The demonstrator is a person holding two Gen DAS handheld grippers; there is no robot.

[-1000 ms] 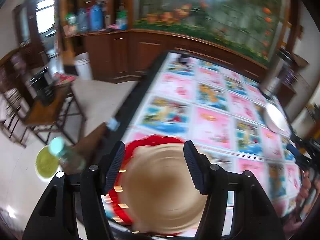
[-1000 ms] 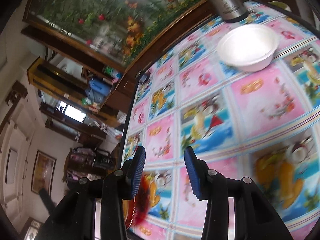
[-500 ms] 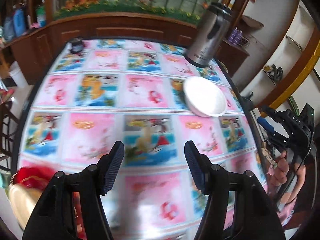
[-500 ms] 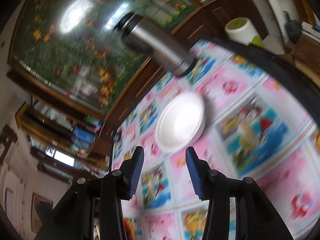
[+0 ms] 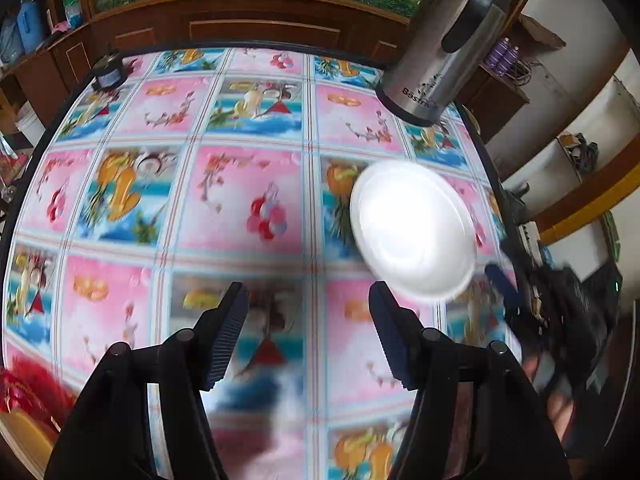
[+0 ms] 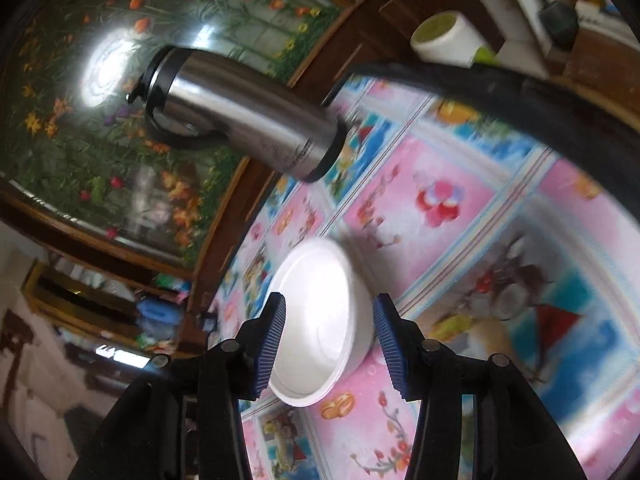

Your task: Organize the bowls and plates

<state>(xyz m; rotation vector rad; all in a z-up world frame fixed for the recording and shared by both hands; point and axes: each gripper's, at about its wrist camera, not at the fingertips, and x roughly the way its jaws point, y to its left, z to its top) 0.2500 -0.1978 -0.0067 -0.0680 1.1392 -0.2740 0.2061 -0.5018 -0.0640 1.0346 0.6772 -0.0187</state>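
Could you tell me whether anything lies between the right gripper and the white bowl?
Nothing visible does. The right gripper is open with the white bowl directly ahead between its fingers. The steel flask stands farther back on the tablecloth, clear of the approach.

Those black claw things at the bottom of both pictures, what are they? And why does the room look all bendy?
They are grabbers, and a person holds one in each hand. A little round-eyed camera sits on each grabber and looks out along its two fingers, which is why everything bends.

One picture comes from the left gripper. It is open above the flowery tablecloth, holding nothing. The other comes from the right gripper. Its blue pads are spread on either side of a white bowl and do not squeeze it.

The same white bowl shows in the left picture too. A tall silver flask stands behind it on the table.
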